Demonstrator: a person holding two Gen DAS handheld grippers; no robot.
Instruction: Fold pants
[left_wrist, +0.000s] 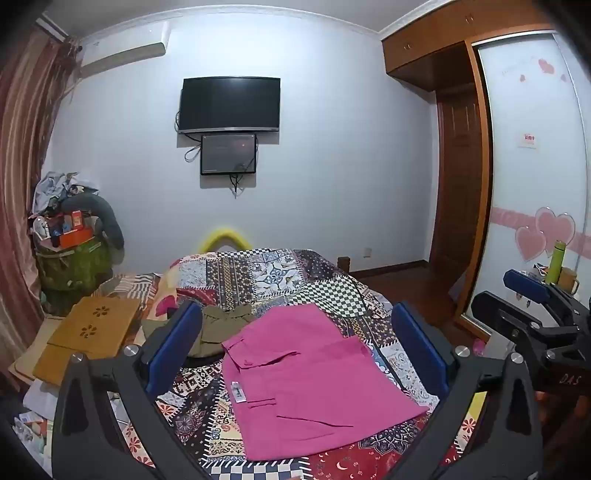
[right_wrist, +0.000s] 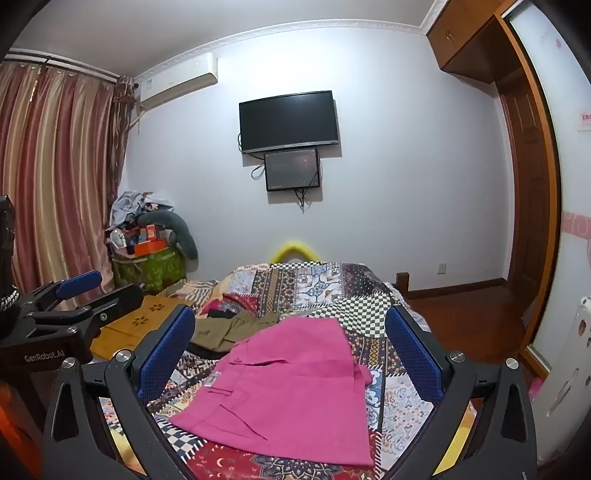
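Pink pants (left_wrist: 310, 384) lie folded in a flat rectangle on the patchwork bedspread (left_wrist: 258, 273); they also show in the right wrist view (right_wrist: 291, 387). My left gripper (left_wrist: 295, 354) is open and empty, held above the near side of the pants. My right gripper (right_wrist: 291, 354) is open and empty, also above the pants. The right gripper shows at the right edge of the left wrist view (left_wrist: 532, 306), and the left gripper at the left edge of the right wrist view (right_wrist: 74, 299).
Olive-green clothing (left_wrist: 225, 325) lies bunched behind the pink pants. A wooden lap tray (left_wrist: 88, 332) sits on the left of the bed. A cluttered green basket (left_wrist: 70, 258) stands by the curtain. A wardrobe (left_wrist: 532, 166) is on the right.
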